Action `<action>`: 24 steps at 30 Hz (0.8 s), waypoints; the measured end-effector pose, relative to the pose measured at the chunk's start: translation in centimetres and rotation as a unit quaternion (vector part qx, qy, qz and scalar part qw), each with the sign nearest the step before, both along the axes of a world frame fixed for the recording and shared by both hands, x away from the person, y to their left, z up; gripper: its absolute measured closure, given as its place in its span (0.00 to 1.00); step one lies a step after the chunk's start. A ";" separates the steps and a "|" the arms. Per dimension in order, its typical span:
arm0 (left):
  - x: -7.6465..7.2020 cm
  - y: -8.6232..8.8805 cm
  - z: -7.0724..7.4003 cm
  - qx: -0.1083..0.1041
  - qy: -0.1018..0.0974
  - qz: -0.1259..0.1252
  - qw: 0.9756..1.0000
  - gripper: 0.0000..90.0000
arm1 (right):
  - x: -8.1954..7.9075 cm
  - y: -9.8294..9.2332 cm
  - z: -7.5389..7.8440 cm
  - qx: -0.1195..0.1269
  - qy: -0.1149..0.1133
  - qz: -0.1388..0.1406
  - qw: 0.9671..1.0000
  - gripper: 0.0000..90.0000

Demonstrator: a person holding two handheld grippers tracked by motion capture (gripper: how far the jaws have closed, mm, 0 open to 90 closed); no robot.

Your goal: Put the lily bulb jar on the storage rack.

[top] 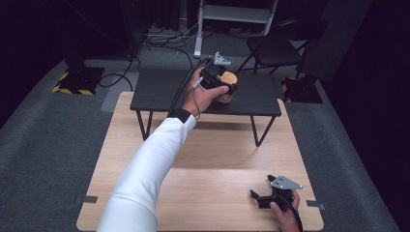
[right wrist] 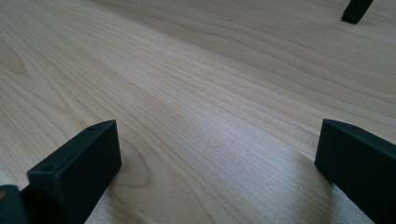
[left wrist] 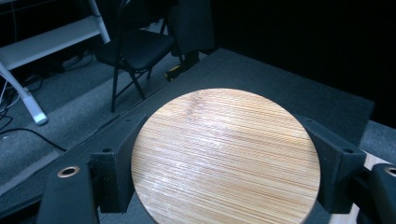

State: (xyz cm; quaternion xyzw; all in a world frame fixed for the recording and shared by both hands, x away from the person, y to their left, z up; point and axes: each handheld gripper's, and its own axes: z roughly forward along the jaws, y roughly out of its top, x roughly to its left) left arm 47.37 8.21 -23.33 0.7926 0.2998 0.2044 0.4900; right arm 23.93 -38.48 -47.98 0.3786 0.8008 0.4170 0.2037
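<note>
Lid [left wrist: 225,156] flat between left hand-held gripper [top: 227,87] jaws

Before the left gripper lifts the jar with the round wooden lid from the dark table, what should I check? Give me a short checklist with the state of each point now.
1. Jaws of left gripper on both sides of the wooden lid: ok.
2. Jaws really press the lid: cannot tell.
3. Lid seated firmly on the jar: cannot tell.
4. Jar stands on the dark table, away from its edge: ok.
5. Right gripper open, parked on the light wooden table, out of the way: ok.
</note>
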 end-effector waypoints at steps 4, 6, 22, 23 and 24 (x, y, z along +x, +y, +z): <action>0.0 0.1 -0.4 -0.005 -0.008 -0.001 1.000 0.27 | 0.0 0.0 0.0 0.000 0.000 0.000 1.000 0.00; -0.2 0.1 -0.9 -0.009 -0.017 -0.001 1.000 0.26 | 0.0 0.0 0.0 0.000 0.000 0.000 1.000 0.00; -1.8 1.7 -1.4 -0.028 -0.024 0.024 0.999 0.03 | 0.0 0.0 0.0 0.000 0.000 -0.001 1.000 0.00; -2.1 1.9 -1.3 -0.029 -0.023 0.025 0.999 0.03 | 0.0 0.0 0.0 0.000 0.000 -0.001 1.000 0.00; -2.4 2.2 -1.2 -0.028 -0.025 0.025 0.999 0.03 | 0.0 0.0 0.0 0.000 0.000 -0.001 1.000 0.00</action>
